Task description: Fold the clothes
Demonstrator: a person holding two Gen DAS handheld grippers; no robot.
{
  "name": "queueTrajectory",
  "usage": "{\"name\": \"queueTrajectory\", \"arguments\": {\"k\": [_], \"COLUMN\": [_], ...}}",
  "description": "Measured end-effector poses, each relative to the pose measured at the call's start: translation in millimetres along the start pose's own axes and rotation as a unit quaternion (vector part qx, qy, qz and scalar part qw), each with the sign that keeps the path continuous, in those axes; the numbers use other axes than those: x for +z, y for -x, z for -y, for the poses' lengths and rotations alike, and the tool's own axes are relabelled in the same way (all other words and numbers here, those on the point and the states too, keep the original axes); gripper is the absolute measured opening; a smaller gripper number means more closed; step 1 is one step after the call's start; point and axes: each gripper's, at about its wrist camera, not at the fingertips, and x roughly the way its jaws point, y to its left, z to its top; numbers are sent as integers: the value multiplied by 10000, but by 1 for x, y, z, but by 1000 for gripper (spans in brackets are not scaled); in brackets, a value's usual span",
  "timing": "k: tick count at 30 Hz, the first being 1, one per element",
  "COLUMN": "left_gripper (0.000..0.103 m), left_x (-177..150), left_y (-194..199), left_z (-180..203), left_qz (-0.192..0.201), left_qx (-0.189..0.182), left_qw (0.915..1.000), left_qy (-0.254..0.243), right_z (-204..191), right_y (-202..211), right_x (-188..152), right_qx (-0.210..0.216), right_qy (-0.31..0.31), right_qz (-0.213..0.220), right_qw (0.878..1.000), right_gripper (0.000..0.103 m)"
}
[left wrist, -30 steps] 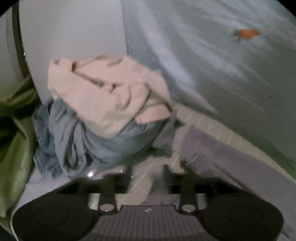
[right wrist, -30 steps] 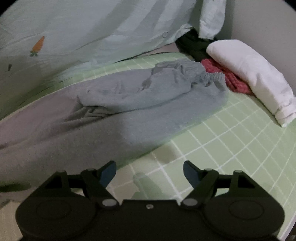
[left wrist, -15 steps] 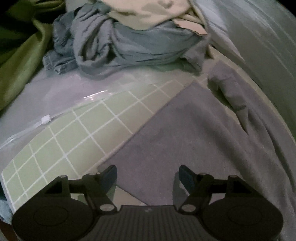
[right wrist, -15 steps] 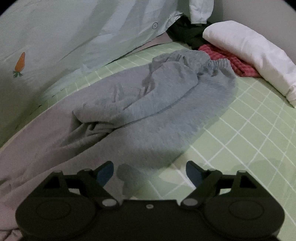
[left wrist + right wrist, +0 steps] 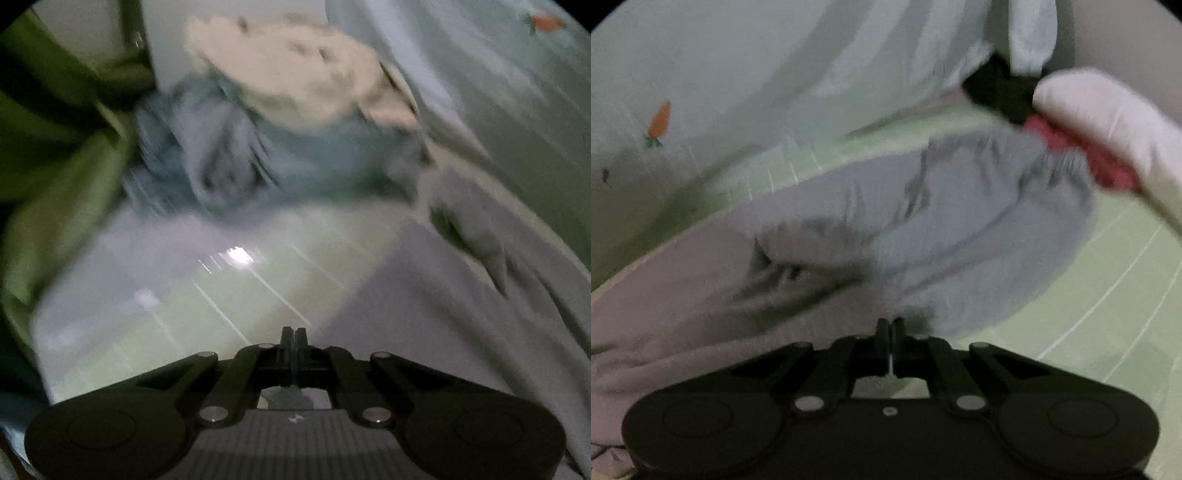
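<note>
Grey trousers [image 5: 923,229] beyond closed right tongs [image 5: 890,332]

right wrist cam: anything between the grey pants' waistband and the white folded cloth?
Yes. In the right wrist view a red cloth lies between the grey pants waistband and the white folded cloth.

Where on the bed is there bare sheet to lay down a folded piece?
Bare checked sheet lies right of the grey trousers, below the white pillow. A smaller patch sits between the clothes pile and the trousers' hem. Far side is crowded.
</note>
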Motion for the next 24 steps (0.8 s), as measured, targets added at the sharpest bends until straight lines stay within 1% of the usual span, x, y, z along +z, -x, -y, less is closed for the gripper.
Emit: {"name": "queueTrajectory", "arguments": {"k": [3, 5, 7, 8, 9, 10, 11, 12, 13, 15, 17, 18, 19, 20, 21, 22, 23, 24], "left_gripper": [0, 0, 1, 1, 3, 14, 21, 35, 44, 49, 56, 61, 61, 61, 61, 62, 62, 63], "left_x": [15, 16, 10, 2, -6, -15, -25, -34, -44, -52, -54, -54, -54, -53, -52, -51, -50, -49], "left_y": [15, 19, 17, 14, 12, 8, 6, 4, 2, 0, -3, -5, -8, -10, -12, -15, -17, -20], "left_z": [-25, -38, -43, -41, -39, -34, -28, -21, -14, -4, 2, 6, 9, 11, 13, 14, 14, 14], "left_qz": [319, 335, 77, -91, -260, -405, -526, -626, -698, -797, -856, -888, -920, -936, -953, -980, -1025, -1065], "left_qx": [170, 19, -279, -410, -540, -653, -748, -831, -900, -1022, -1122, -1144, -1166, -1130, -1111, -1129, -1153, -1152], "left_qw": [9993, 9994, 9996, 9991, 9982, 9970, 9958, 9945, 9933, 9913, 9897, 9892, 9886, 9888, 9889, 9885, 9878, 9874], "left_qy": [16, -43, 14, 34, 52, -9, -84, -157, -195, -214, -233, -246, -260, -271, -266, -241, -213, -196], "right_z": [7, 15, 25, 31, 36, 41, 47, 51, 55, 61, 62, 61, 61, 60, 61, 62, 63, 63], "right_y": [38, 62, 78, 80, 79, 76, 73, 70, 68, 65, 64, 63, 62, 61, 60, 59, 58, 59], "right_x": [13, 21, 25, 23, 20, 16, 11, 8, 3, -5, -13, -16, -18, -19, -19, -19, -20, -20], "right_qx": [-118, -176, -219, -228, -219, -222, -237, -233, -219, -213, -244, -259, -274, -288, -292, -293, -295, -283], "right_qy": [146, 231, 290, 281, 257, 201, 68, -81, -243, -518, -608, -604, -609, -616, -648, -684, -720, -744], "right_qz": [476, 697, 766, 716, 635, 519, 378, 273, 197, 86, 5, -37, -79, -121, -131, -134, -138, -132], "right_qw": [9987, 9971, 9964, 9968, 9974, 9982, 9990, 9993, 9993, 9984, 9979, 9978, 9977, 9976, 9974, 9971, 9969, 9967], "right_gripper": [1, 1, 1, 1, 1, 1, 2, 2, 2, 3, 4, 8, 10, 20, 39, 48, 60, 65]}}
